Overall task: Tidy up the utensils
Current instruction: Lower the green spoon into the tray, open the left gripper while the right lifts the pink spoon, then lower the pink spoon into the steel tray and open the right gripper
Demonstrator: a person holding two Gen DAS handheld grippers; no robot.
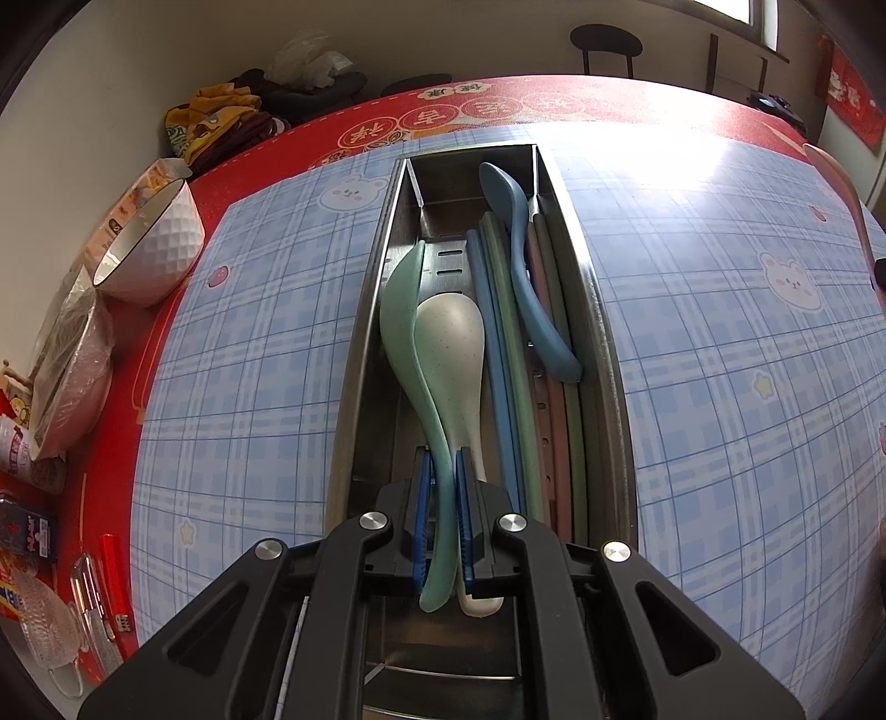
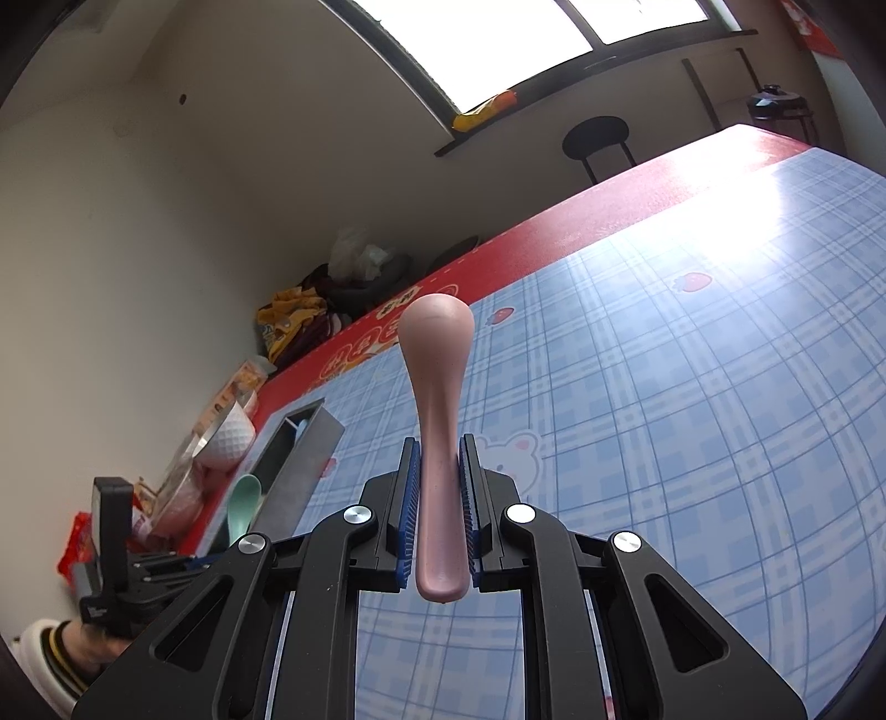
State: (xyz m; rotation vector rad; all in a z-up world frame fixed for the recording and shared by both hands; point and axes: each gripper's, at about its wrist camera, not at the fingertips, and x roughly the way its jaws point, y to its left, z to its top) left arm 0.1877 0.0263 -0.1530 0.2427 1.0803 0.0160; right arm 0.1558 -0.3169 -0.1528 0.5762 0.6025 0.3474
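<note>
A long steel tray (image 1: pixel 603 332) lies on the blue checked mat. In it are a white spoon (image 1: pixel 451 343), a blue spoon (image 1: pixel 523 266) and several coloured chopsticks (image 1: pixel 504 360). My left gripper (image 1: pixel 443 459) points down into the tray's near end, shut on the handle of a mint green spoon (image 1: pixel 401 332). That spoon's bowl rests on edge against the white spoon. My right gripper (image 2: pixel 440 448) hovers over the mat to the right of the tray (image 2: pixel 310 459), shut on a pink spoon (image 2: pixel 437 387) by its handle, bowl pointing away. The pink spoon's (image 1: pixel 841 188) tip shows at the left wrist view's right edge.
A white textured bowl (image 1: pixel 155 243), plastic bags, a red lighter (image 1: pixel 113 565) and a glass cup (image 1: pixel 44 626) crowd the red table's left edge. A pile of cloth (image 1: pixel 221 122) sits at the far left corner. A black stool (image 1: pixel 606 41) stands beyond the table.
</note>
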